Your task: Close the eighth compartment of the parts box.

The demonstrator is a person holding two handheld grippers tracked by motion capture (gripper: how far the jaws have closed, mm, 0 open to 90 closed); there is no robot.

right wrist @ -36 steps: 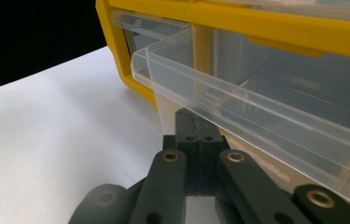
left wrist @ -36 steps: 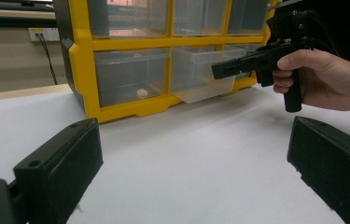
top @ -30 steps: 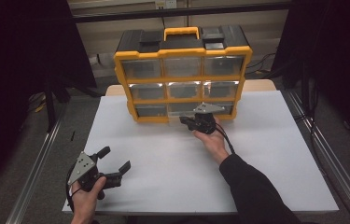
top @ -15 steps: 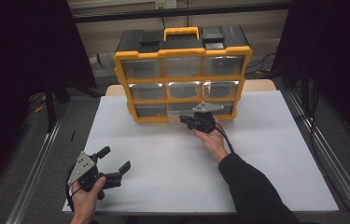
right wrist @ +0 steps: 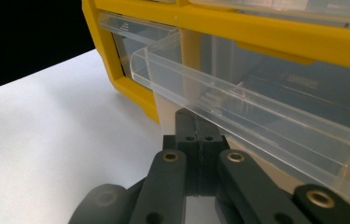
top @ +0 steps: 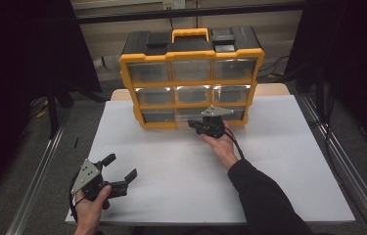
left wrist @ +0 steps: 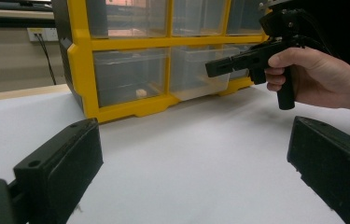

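Yellow plastic frames the drawer cabinet (top: 191, 78) standing at the far side of the white table (top: 288, 161). The right gripper (top: 196, 126) is at the cabinet's bottom row, its jaws clenched together under the lip of the clear middle drawer (right wrist: 256, 112), which sticks out a little. The left gripper (top: 120, 172) hovers near the table's front left corner, jaws spread wide, holding nothing.
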